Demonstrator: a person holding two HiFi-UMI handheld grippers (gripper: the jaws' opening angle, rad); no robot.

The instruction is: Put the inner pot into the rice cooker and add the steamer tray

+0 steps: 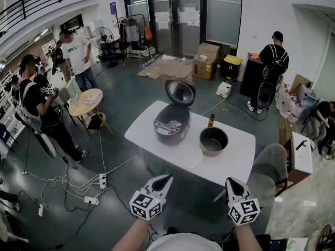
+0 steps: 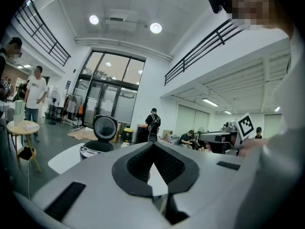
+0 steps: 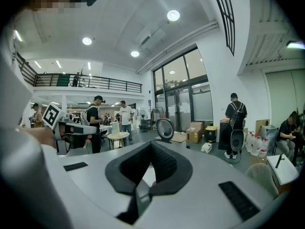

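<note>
An open rice cooker [image 1: 171,122] stands on the white table [image 1: 235,163], its round lid [image 1: 180,91] tipped up at the back. The dark inner pot [image 1: 213,140] sits on the table to the cooker's right. I cannot make out a steamer tray. My left gripper [image 1: 167,178] and right gripper [image 1: 230,181] hover short of the table's near edge, both shut and holding nothing. The left gripper view shows the cooker [image 2: 96,146] beyond its shut gripper [image 2: 153,144]. In the right gripper view the lid [image 3: 165,129] shows past that shut gripper [image 3: 152,144].
A small bottle [image 1: 211,120] stands behind the pot. A grey chair [image 1: 269,166] sits at the table's right end. Cables and power strips [image 1: 94,187] lie on the floor at left, near a round wooden table [image 1: 86,102]. Several people stand around the room.
</note>
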